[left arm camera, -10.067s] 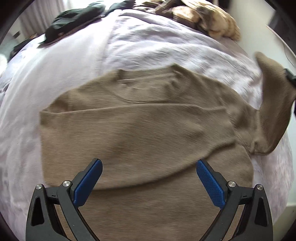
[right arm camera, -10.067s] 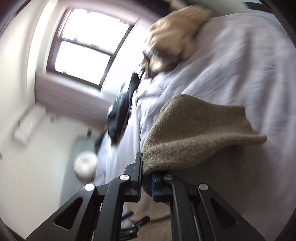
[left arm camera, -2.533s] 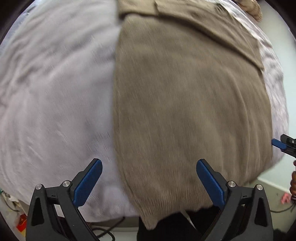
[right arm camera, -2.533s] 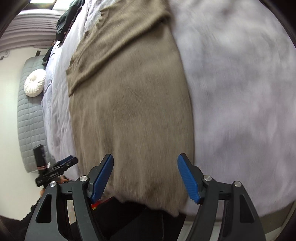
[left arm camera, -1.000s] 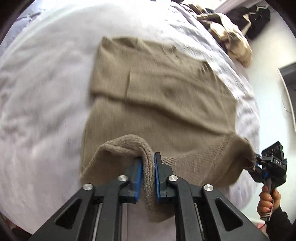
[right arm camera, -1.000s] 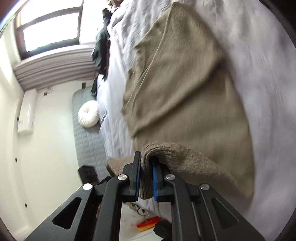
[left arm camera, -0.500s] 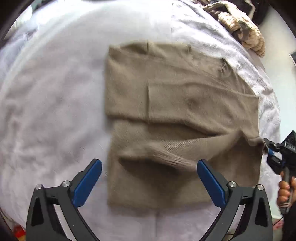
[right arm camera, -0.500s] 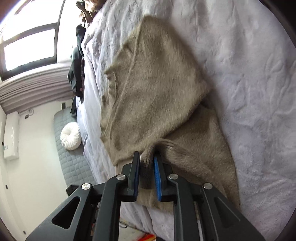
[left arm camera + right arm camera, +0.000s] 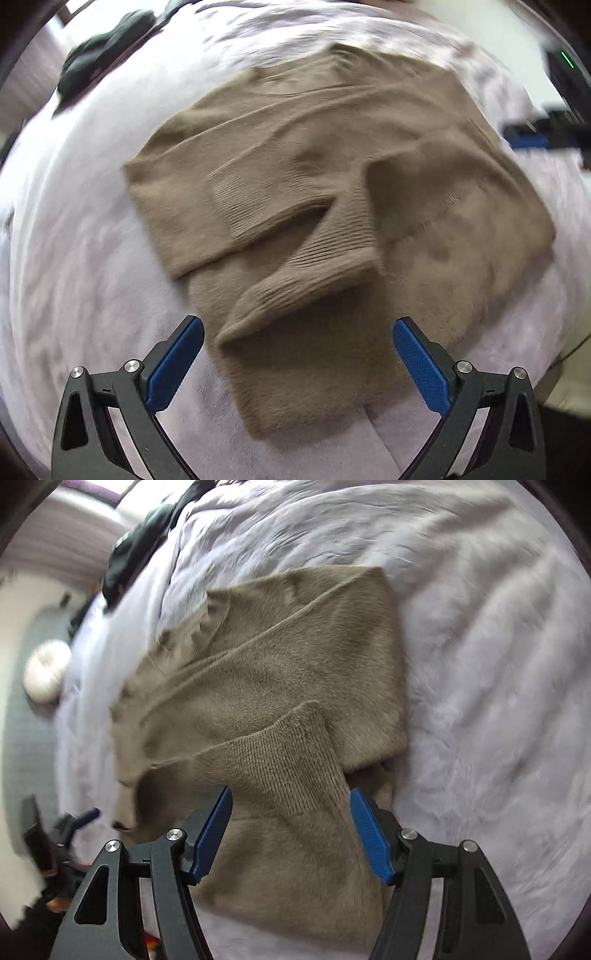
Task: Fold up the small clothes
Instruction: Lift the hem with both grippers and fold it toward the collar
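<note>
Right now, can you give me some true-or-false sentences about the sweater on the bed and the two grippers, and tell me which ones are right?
1. The brown sweater lies on a pale bedspread. True.
2. The left gripper is squeezing the sweater's hem. False: it is open, with nothing pinched between its blue pads.
3. The right gripper is open above the sweater, its jaws having just been opening, with nothing clamped. True.
4. A ribbed sleeve cuff lies folded over the body of the sweater. True.
5. The sweater is bright red. False: it is brown.
6. A dark garment lies right on top of the sweater. False: it lies apart, at the far side of the bed.
</note>
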`<state>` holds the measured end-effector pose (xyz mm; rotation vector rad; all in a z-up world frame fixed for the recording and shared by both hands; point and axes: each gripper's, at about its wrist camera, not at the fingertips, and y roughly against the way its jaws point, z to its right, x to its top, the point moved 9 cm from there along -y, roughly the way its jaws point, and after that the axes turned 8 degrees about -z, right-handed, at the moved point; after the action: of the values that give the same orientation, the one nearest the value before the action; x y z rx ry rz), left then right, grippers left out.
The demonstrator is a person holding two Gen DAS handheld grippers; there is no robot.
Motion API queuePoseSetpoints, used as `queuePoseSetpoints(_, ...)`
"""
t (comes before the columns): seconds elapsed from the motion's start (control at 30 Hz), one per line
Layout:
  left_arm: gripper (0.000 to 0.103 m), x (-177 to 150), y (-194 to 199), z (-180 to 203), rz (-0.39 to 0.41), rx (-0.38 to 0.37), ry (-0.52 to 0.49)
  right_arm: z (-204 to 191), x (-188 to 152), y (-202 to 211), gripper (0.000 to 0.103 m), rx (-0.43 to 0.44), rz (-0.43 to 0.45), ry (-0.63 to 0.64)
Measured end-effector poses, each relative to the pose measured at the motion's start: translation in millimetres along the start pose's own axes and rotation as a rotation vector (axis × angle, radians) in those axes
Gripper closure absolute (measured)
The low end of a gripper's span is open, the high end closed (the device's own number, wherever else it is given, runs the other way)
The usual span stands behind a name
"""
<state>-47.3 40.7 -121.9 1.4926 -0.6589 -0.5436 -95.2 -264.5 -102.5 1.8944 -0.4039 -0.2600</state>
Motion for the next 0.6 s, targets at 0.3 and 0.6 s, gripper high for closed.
queuePoseSetpoints(0.3,0.029,50.0,-40.1,-7.1,0.002,0.039,0.077,1.3,22.6,-42.8,0.033,-0.097,-0.068,0.046)
queuePoseSetpoints(0.6,0.095,46.9,15.4,-45.6,0.117,-0.245,0.324,-31.9,5.6,-1.9,0.095,-0.157,0.021,0.219)
